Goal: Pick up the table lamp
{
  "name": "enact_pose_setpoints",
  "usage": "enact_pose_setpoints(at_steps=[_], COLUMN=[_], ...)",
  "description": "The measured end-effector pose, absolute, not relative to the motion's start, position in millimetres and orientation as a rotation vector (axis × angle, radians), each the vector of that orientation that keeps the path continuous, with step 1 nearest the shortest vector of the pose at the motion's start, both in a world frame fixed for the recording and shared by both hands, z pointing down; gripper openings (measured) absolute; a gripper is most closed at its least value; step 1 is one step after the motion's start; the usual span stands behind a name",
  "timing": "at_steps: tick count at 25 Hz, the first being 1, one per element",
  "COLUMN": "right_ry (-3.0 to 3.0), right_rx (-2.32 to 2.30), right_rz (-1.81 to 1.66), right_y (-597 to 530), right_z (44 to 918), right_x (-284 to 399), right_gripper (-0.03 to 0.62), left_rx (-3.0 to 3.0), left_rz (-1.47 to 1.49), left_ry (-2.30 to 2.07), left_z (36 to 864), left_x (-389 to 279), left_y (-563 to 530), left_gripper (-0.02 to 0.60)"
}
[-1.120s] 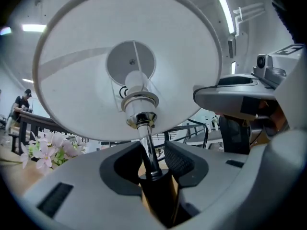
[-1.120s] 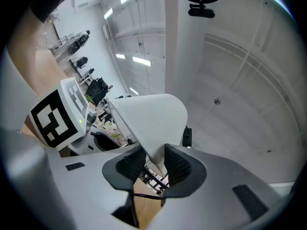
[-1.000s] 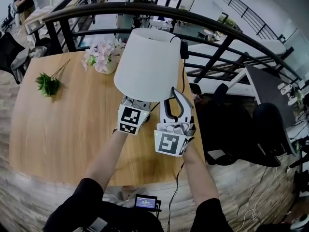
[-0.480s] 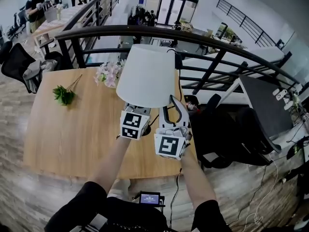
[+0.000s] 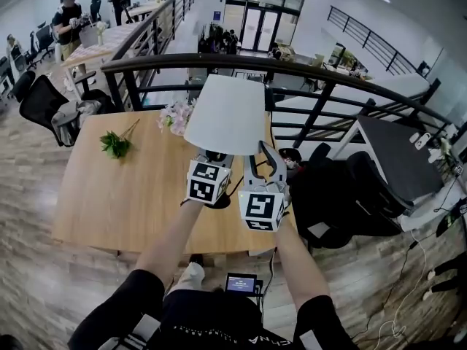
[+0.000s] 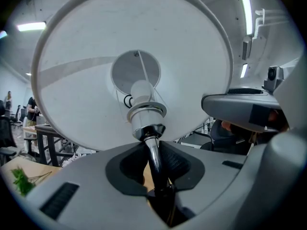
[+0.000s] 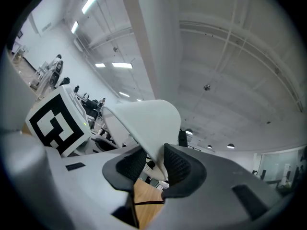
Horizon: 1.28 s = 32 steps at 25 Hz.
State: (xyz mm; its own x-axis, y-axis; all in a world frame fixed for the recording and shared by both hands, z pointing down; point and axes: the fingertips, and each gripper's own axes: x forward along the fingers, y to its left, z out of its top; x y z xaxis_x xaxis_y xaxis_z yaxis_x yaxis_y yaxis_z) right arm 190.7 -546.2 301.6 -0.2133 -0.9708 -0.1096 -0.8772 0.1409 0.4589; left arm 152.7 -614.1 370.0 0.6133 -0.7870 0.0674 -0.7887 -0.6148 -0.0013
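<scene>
The table lamp's white shade (image 5: 226, 115) hangs above the wooden table (image 5: 109, 195), clear of its top. My left gripper (image 5: 213, 159) sits under the shade, its tips hidden there in the head view. In the left gripper view that gripper (image 6: 156, 162) is shut on the chrome stem (image 6: 152, 147) just below the bulb socket (image 6: 145, 114). My right gripper (image 5: 266, 155) reaches up beside it. Its jaws (image 7: 154, 164) are shut on the lower rim of the shade (image 7: 144, 123). A dark lamp base (image 5: 219, 199) peeks out below the left marker cube.
A pot of pink flowers (image 5: 175, 115) and a green sprig (image 5: 115, 144) lie on the table's far side. A black railing (image 5: 328, 79) runs behind the table. A black cord (image 5: 271, 261) hangs off the front edge near a small screen device (image 5: 241, 283). People stand far back left.
Both grippers have risen together with the lamp. The table top now lies farther below them, and the shade has stayed between the same two grips.
</scene>
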Motion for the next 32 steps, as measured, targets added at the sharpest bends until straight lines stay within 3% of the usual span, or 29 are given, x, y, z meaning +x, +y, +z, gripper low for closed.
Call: enact_pose_setpoints(at_steps=[19, 32], right_ry=[-2.282, -2.2], right_rx=[1.78, 1.834], right_rz=[-0.697, -0.719], right_y=[-428, -342], right_z=[308, 310], right_x=[186, 106], right_gripper=[0.13, 0.13], left_rx=[2.703, 2.766], left_rz=[0.067, 0.067], left_ry=[-1.42, -1.328], left_z=[380, 378], left_x=[144, 67], left_y=[-494, -412], left_gripper=[0.081, 0.081])
